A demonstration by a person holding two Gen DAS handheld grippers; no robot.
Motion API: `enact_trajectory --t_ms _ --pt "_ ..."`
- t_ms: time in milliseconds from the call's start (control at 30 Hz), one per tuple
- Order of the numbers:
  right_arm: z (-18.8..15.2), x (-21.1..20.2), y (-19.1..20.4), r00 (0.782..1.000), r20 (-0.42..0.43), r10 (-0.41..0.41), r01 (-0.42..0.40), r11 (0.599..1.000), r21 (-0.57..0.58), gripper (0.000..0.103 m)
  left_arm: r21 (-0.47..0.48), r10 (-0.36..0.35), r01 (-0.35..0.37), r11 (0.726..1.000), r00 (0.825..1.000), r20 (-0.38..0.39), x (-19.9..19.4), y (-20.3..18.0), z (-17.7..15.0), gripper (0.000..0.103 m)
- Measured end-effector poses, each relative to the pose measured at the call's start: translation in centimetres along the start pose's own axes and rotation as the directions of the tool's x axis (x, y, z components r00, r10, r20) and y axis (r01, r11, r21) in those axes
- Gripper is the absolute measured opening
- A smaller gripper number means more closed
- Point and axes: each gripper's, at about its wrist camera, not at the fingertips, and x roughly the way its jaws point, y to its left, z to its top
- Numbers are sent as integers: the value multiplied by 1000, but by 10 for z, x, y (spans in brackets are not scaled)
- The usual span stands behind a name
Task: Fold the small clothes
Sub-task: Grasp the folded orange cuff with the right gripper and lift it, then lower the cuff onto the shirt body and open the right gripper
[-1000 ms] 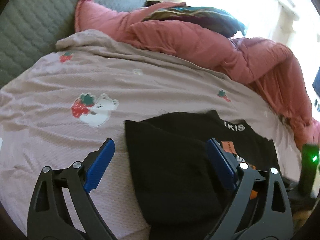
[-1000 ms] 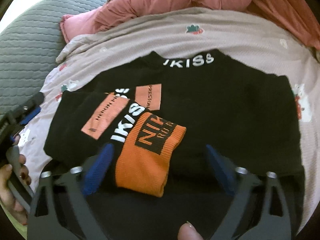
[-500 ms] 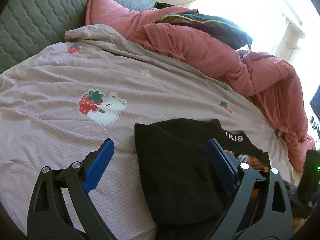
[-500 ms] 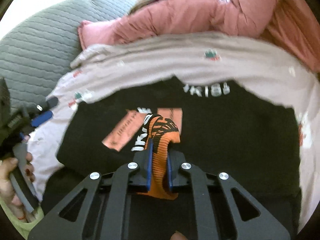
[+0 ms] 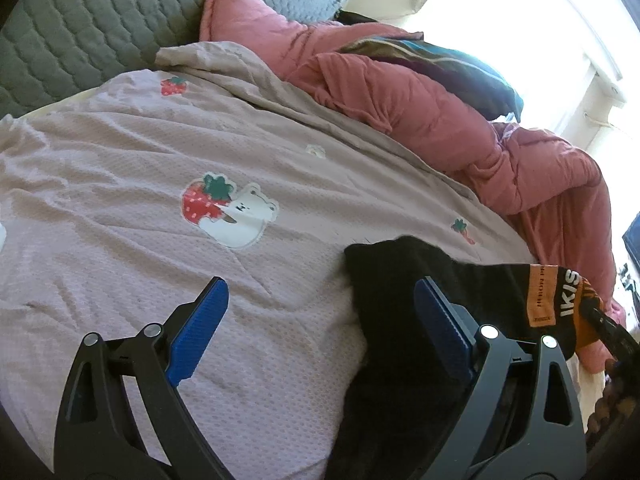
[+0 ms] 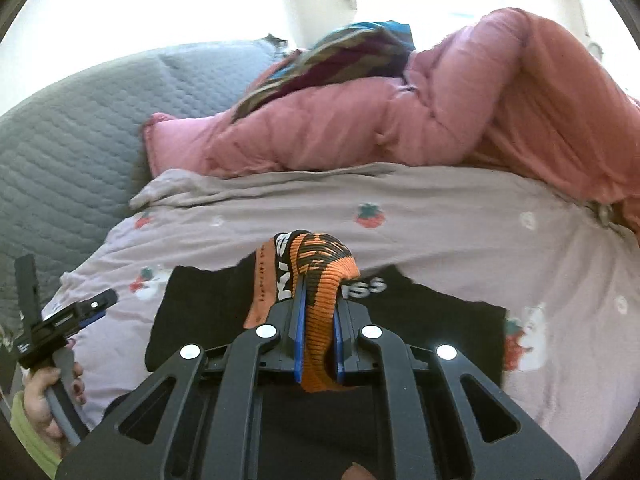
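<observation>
Bed cover (image 5: 280, 152): a pale pink waffle-textured spread fills most of both views, wrinkled, printed with strawberries and a white bear beside a big strawberry (image 5: 228, 216).
Headboard (image 5: 100, 28): grey quilted padding curves along the far left side of the bed.
Duvet (image 6: 460, 112): a salmon-pink quilt is heaped along the far edge of the bed, and a striped teal-and-dark cloth (image 6: 344, 56) lies on top of the heap.
Black garment (image 6: 432, 320): it lies on the pink spread at the near side of the bed; white letters on it show just right of the right gripper's tips, and in the left wrist view its left edge runs beside the left gripper's right finger.
Orange cuff (image 6: 320, 300): the ribbed orange-and-black end with white lettering is bunched up and raised above the flat black cloth.
Right gripper (image 6: 318, 344): jaws pressed together on the orange cuff, ribbed fabric squeezed between the blue pads and bulging out above and below them.
Left gripper (image 5: 320, 324): jaws spread wide, nothing between the blue pads; the left finger is over bare spread, the right finger over the black cloth.
Left hand (image 6: 44, 404): seen at the lower left of the right wrist view, wrapped around the gripper's handle, with a yellow-green sleeve at the wrist.
</observation>
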Motion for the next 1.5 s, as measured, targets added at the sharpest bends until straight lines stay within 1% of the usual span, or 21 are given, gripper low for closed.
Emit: enact_trajectory --t_ms 200,300,433,467,600,700,800,833,900,933,967,1033,1100,1200,1300,1367,1433,1500 --pt "-11 5 -23 998 -31 -47 48 998 33 10 46 -6 6 999 1000 -10 3 -14 -5 87" --pt "-18 8 -29 997 -49 -56 59 997 45 10 93 -18 21 995 999 -32 8 -29 -9 87" --pt "-25 13 -34 995 -68 -72 76 996 52 10 170 -42 51 984 998 -57 14 -54 -16 87" --pt "-26 14 -36 995 -71 -77 80 995 53 10 197 -48 60 979 997 -63 16 -64 -18 87" --pt "-31 16 -41 992 -84 -95 100 993 57 10 254 -79 103 962 992 -101 26 -90 -28 87" --pt "-34 17 -45 989 -94 -110 116 992 57 10 311 -103 140 940 986 -133 36 -111 -38 87" --pt "-38 19 -47 987 -106 -124 130 990 51 10 352 -114 181 919 973 -201 53 -122 -48 87" --pt "-39 19 -48 985 -111 -132 138 989 49 10 351 -112 194 916 964 -242 62 -123 -53 87" --pt "-42 21 -49 979 -122 -163 169 985 37 12 351 -87 187 918 956 -281 73 -122 -60 87" --pt "-43 20 -51 976 -122 -179 185 982 35 17 354 -66 175 919 952 -299 79 -119 -65 87" --pt "-43 19 -54 972 -116 -205 210 977 35 18 358 -59 171 918 950 -305 80 -118 -67 87" --pt "-43 17 -58 966 -112 -232 237 971 32 18 370 -54 169 914 952 -301 78 -119 -69 87" --pt "-43 14 -62 964 -110 -240 246 969 39 21 374 -51 166 912 953 -297 76 -118 -69 87" --pt "-44 11 -60 965 -107 -238 241 970 17 26 371 -55 168 913 953 -298 75 -117 -70 87" --pt "-48 14 -50 972 -120 -203 203 979 -18 29 371 -55 168 913 954 -295 74 -116 -71 87" --pt "-51 22 -38 975 -143 -173 166 984 -58 34 374 -53 166 913 954 -294 73 -115 -72 87" --pt "-55 29 -27 975 -166 -148 135 987 -88 35 377 -50 164 912 955 -292 73 -116 -72 87" --pt "-62 42 -21 967 -211 -141 120 987 -109 36 380 -49 163 911 956 -291 73 -116 -72 87"
